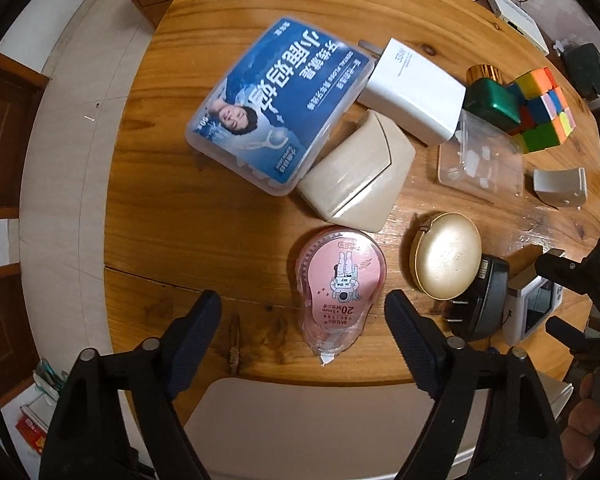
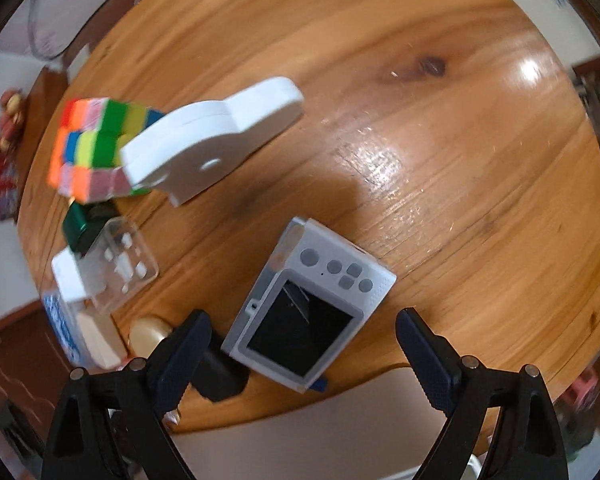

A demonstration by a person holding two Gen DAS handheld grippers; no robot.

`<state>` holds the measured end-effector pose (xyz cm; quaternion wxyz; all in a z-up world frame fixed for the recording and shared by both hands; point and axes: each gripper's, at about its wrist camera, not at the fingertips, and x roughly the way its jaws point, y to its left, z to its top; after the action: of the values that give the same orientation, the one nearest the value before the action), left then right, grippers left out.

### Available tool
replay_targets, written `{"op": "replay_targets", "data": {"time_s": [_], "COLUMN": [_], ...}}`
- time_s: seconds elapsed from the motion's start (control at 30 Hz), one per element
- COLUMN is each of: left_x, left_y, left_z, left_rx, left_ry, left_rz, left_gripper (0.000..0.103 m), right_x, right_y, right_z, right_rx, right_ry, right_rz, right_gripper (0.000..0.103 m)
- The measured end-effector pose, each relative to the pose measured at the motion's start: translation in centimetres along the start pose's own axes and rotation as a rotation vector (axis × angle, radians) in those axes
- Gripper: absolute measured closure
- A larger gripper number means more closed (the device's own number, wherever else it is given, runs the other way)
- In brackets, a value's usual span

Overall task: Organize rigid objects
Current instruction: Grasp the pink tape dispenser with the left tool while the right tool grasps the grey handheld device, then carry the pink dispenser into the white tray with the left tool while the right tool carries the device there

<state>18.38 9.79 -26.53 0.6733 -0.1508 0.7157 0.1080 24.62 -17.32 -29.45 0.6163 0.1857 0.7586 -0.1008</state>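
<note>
My left gripper [image 1: 303,304] points straight down over a round wooden table [image 1: 188,240]. It is open, and a pink correction tape dispenser [image 1: 340,292] lies between its fingers, close to the right pad but not pressed. My right gripper [image 2: 303,320] is open too, hanging over a small white digital camera [image 2: 312,300] that lies screen up near the table's edge, with neither pad touching it. That gripper's black frame [image 1: 580,280] shows at the right of the left wrist view.
Around the tape lie a blue floss box [image 1: 276,108], a white charger [image 1: 416,88], a beige case [image 1: 360,176], a gold compact [image 1: 446,264], a black charger [image 1: 484,304], a clear box [image 1: 484,156] and a colour cube [image 1: 540,108]. A white holder [image 2: 216,136] leans beyond the camera.
</note>
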Motion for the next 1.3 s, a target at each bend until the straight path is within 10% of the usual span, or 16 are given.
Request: {"op": "replay_targets", "data": {"time_s": [0.43,0.67,1.3], "left_x": [2.5,2.3,-3.8], "left_y": [-1.8,-2.2,1.1], "left_z": [0.5,0.3,-0.2], "left_rx": [0.005,0.017,-0.019], "left_ry": [0.006,-0.024,-0.127], "left_rz": [0.047,0.052,-0.038], "left_gripper": [0.024,0.052,0.053], "right_x": [3.2,1.5,-5.4], "right_y": [1.2,3.0,1.4], "right_z": [0.7,0.6,-3.5], "right_rx": [0.014,-0.039,-0.16], "right_ry": [-0.006,-0.033,-0.152], "right_rz": [-0.079,-0.088,0.043], "right_gripper": [0.03,0.038,0.039]}}
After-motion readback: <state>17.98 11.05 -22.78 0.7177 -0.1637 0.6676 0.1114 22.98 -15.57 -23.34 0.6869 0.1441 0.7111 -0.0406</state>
